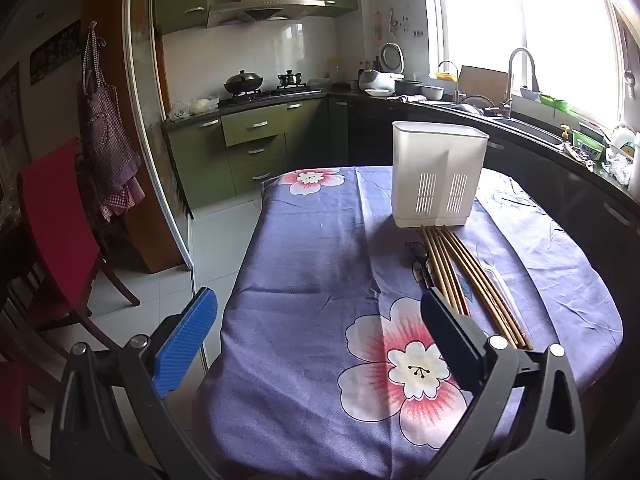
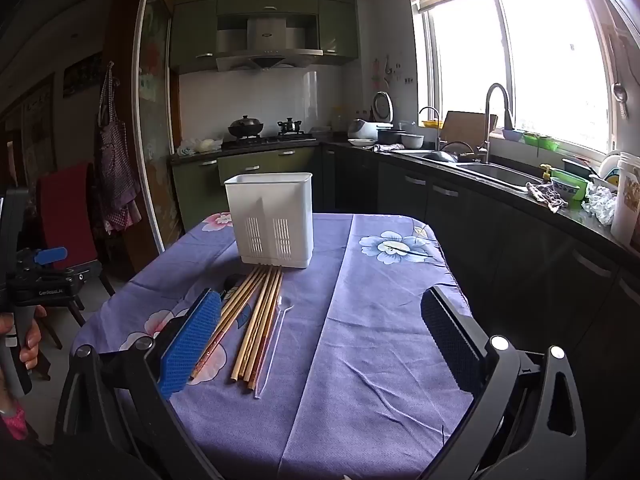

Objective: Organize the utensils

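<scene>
A white slotted utensil holder point(image 1: 438, 174) point(image 2: 272, 220) stands upright on the table. In front of it lie several wooden chopsticks point(image 1: 460, 276) point(image 2: 256, 316), a black fork point(image 1: 418, 262) and a clear plastic spoon point(image 2: 276, 336) point(image 1: 500, 284). My left gripper point(image 1: 320, 336) is open and empty above the near table edge, left of the chopsticks. My right gripper point(image 2: 320, 340) is open and empty above the table, its left finger over the chopsticks' near ends. The left gripper also shows at the left edge of the right wrist view point(image 2: 44, 268).
The table carries a purple flowered cloth point(image 1: 312, 264) point(image 2: 380, 320). A red-backed chair point(image 1: 52, 216) stands left of it. A dark counter with sink and faucet point(image 2: 492, 168) runs along the right under the window. Green cabinets and stove point(image 1: 256, 92) are at the back.
</scene>
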The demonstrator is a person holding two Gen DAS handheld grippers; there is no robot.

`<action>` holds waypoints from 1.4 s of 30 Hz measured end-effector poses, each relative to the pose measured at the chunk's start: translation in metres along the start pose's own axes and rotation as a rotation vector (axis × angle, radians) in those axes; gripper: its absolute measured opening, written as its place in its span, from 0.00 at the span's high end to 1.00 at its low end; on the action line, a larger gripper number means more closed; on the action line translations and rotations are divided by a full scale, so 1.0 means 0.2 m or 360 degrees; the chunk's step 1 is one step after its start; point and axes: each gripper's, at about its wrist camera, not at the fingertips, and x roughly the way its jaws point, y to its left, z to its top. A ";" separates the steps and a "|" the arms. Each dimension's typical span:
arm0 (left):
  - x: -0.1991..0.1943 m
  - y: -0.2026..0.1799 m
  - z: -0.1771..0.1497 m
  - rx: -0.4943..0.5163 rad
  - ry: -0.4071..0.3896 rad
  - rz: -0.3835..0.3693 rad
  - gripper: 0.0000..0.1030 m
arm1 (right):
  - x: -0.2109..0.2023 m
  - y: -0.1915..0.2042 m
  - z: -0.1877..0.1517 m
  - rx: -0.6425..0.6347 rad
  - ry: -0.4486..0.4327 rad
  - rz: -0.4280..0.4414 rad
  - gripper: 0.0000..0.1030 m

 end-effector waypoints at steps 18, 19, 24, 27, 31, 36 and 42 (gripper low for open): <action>0.00 0.01 0.00 -0.0007 0.0012 -0.0004 0.06 | 0.01 0.00 -0.01 0.0006 0.0009 -0.0014 0.04; 0.00 0.00 -0.01 -0.0007 0.0013 -0.0004 0.06 | 0.00 0.01 -0.03 0.0007 0.0010 -0.0013 0.04; 0.01 -0.02 -0.01 -0.0005 0.0015 -0.0003 0.06 | 0.01 0.00 -0.03 0.0006 0.0006 -0.0010 0.04; 0.01 -0.02 -0.01 -0.0006 0.0014 -0.0004 0.06 | 0.01 0.01 -0.01 0.0004 0.0011 -0.0007 0.04; 0.01 -0.02 -0.01 -0.0005 0.0015 -0.0004 0.06 | 0.01 0.01 -0.01 0.0001 0.0012 -0.0004 0.04; 0.01 -0.02 -0.01 -0.0005 0.0014 -0.0001 0.06 | 0.01 0.01 0.00 -0.0001 0.0013 -0.0003 0.04; 0.01 -0.02 -0.02 -0.0001 0.0015 -0.0005 0.06 | 0.01 0.01 0.00 -0.0001 0.0017 0.0003 0.04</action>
